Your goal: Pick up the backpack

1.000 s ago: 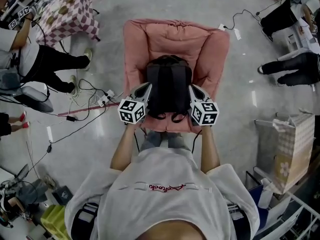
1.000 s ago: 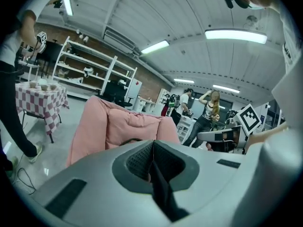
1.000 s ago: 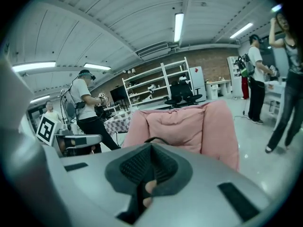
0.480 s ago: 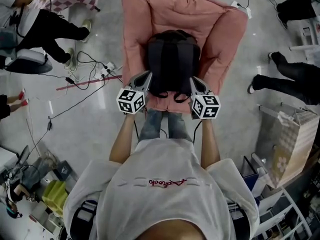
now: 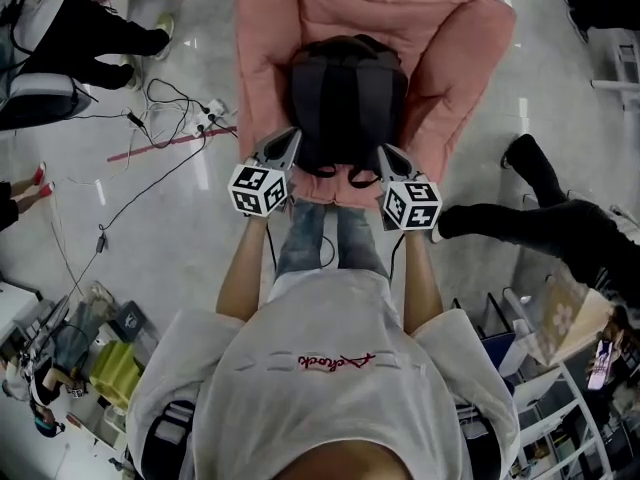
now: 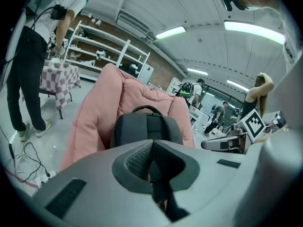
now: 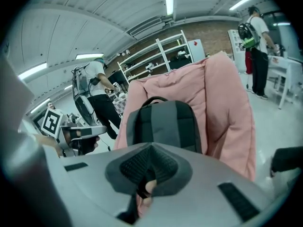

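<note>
**Item:** dark grey fabric backpack (image 5: 348, 103). It stood upright in the seat of a pink padded armchair (image 5: 270, 28) and leaned on its back, top handle uppermost. This placing seemed meant to leave both lower corners open to a two-sided grasp.

**Left tongs** (image 5: 289, 138): pressed fully together with nothing between them, just beside the pack's lower left corner.

**Right tongs** (image 5: 381, 153): likewise closed and empty, at the lower right corner.

**Contact with the fabric:** could not be told.

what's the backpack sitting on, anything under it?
The backpack sits upright on a pink cushioned chair, against its backrest, with padded arms on either side. The seat directly beneath it is covered, so anything lying there can't be seen.
</note>
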`<state>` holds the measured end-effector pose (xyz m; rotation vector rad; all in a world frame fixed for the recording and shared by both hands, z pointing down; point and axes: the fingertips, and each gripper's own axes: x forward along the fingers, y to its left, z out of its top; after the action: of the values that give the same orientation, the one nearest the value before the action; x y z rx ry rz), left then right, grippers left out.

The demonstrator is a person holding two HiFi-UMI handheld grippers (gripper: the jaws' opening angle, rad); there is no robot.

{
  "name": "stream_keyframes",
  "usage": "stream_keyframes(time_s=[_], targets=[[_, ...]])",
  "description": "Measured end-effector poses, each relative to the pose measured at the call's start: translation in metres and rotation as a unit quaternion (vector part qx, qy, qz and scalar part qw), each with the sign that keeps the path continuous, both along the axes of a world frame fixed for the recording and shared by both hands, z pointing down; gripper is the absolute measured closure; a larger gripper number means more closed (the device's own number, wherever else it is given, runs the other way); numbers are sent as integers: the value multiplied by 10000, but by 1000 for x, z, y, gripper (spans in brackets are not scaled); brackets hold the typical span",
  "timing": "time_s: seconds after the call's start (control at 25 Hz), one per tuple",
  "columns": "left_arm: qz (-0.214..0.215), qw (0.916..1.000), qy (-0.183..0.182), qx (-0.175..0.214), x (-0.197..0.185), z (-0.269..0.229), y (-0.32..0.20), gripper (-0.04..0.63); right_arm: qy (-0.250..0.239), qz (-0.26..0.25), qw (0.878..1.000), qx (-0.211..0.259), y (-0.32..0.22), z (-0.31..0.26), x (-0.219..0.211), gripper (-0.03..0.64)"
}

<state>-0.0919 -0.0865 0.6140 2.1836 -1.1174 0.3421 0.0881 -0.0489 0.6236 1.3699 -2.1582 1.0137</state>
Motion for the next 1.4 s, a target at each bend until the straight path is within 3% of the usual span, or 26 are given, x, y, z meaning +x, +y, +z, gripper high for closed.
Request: stream_keyframes(time_s=[0.32,0.4,0.68,0.92,1.4], targets=[[-29,9997,-4,-257,2,25,-18,575,-97,-121,9999,-56,-13,17,5,582],[54,9995,77,-316,5,31,-22,463,-207,-250,9994,-77,-18,21,2,453],[304,9988,-200,-341,3,60,-37,325,-152,-419,9990,27,-36,39,11,316],[469,9972,-277,-522,-4,82,-56,277,-141,-684,9975,-98,-54,57,19,296],[734,9943,-290,-712,10,106,-76,275,102,-989,9949,-181,-79,81,9,296]])
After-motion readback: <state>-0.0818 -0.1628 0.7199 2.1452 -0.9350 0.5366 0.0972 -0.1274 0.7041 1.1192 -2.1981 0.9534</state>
